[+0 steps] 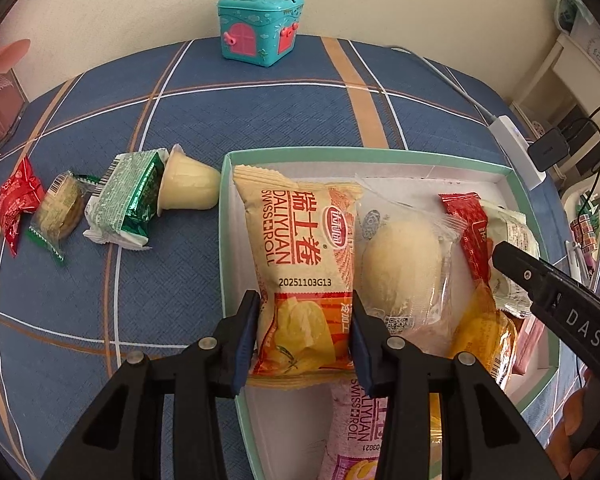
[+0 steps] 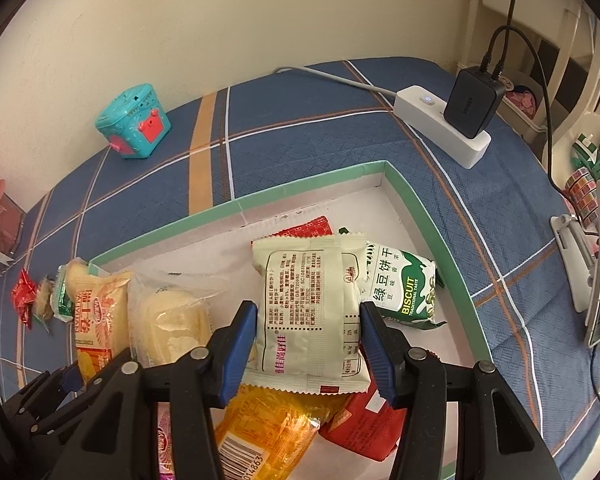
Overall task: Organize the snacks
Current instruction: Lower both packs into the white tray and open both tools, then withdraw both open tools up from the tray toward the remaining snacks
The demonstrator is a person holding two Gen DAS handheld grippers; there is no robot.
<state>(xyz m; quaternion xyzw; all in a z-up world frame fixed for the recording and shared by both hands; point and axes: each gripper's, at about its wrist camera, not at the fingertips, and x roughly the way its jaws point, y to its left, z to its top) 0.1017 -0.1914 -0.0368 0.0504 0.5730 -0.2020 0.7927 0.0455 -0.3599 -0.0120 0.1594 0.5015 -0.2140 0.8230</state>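
Note:
A green-rimmed white box [image 1: 364, 153] [image 2: 300, 188] holds several snack packs. My left gripper [image 1: 305, 334] is shut on an orange Swiss roll pack [image 1: 300, 256] at the box's left wall; the pack also shows in the right wrist view [image 2: 90, 320]. My right gripper [image 2: 308, 344] is shut on a cream packet [image 2: 308, 300] over the box's right half. A clear-wrapped bun [image 1: 400, 264] lies between them. On the cloth left of the box lie a jelly cup [image 1: 186, 186], a green pack [image 1: 126, 200], a round biscuit [image 1: 62, 206] and a red candy [image 1: 16, 200].
A teal toy box [image 1: 260, 24] [image 2: 134, 122] stands at the table's far edge by the wall. A white power strip [image 2: 440, 124] with a black charger [image 2: 474, 102] lies at the right. A green biscuit pack [image 2: 404, 288] lies in the box.

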